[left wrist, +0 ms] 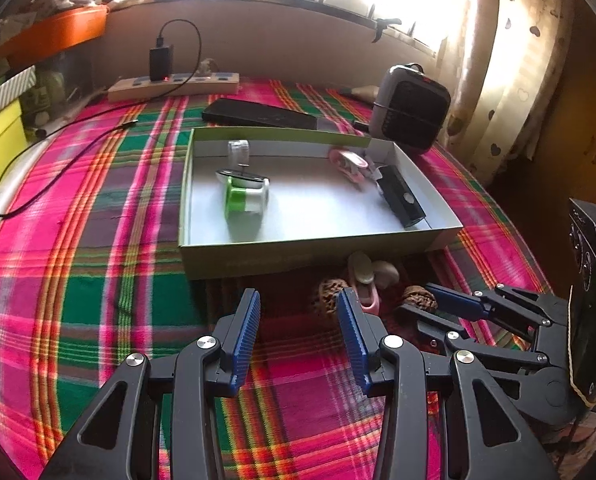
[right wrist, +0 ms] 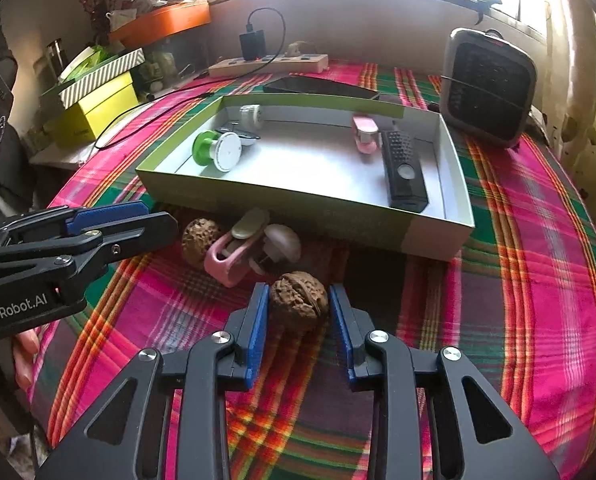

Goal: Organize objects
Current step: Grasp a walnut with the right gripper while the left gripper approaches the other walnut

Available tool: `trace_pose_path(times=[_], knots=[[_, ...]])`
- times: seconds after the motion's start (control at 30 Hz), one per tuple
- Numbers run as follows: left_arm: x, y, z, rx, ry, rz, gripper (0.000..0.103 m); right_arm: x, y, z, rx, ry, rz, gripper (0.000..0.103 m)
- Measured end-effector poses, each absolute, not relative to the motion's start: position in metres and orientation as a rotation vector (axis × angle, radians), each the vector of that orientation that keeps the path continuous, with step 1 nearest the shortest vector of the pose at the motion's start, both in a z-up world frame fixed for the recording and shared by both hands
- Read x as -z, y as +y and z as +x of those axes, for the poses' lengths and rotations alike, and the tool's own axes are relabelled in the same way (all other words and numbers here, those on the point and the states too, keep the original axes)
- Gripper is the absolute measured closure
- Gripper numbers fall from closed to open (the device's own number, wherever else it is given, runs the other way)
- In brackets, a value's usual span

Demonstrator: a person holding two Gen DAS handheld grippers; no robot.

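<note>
Between your right gripper's (right wrist: 298, 312) open fingers sits a walnut (right wrist: 296, 300); close on it, then carry it to the box (right wrist: 438, 232), left gripper (left wrist: 298, 312) open and idle.

Two walnuts on the plaid cloth: one (right wrist: 297, 303) between the right gripper's blue pads, the other (right wrist: 199, 242) further left, near the box front. One open cardboard box (right wrist: 310, 204). Inside it: one black remote-like device (right wrist: 403, 170), one green-and-white spool (right wrist: 217, 151), one small clear cylinder (right wrist: 251, 117), one pink item (right wrist: 365, 134); four in total. Outside, in front of the box: one pink clip-like item (right wrist: 228, 262), one white mushroom-shaped piece (right wrist: 284, 240). Behind the box: one power strip (right wrist: 270, 65) with one black charger (right wrist: 253, 45) plugged in, one dark flat slab (right wrist: 318, 87), one grey heater (right wrist: 488, 86). Two grippers: left (left wrist: 298, 316), right (right wrist: 298, 312).
</note>
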State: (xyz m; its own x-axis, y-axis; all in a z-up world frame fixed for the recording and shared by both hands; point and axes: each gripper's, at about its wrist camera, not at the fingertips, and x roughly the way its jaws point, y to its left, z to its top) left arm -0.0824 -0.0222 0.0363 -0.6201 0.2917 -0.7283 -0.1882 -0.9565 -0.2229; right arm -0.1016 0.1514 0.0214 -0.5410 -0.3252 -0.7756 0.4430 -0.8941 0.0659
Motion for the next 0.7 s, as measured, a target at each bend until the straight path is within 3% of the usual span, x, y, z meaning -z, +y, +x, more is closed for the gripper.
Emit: trace_pose_path(times=[0.7], knots=[[-0.028,-0.008,-0.097,-2.574,-0.148,-1.238,0.063,-0.024,0.164,-0.103,2.447,0.165,1.176,0.071]])
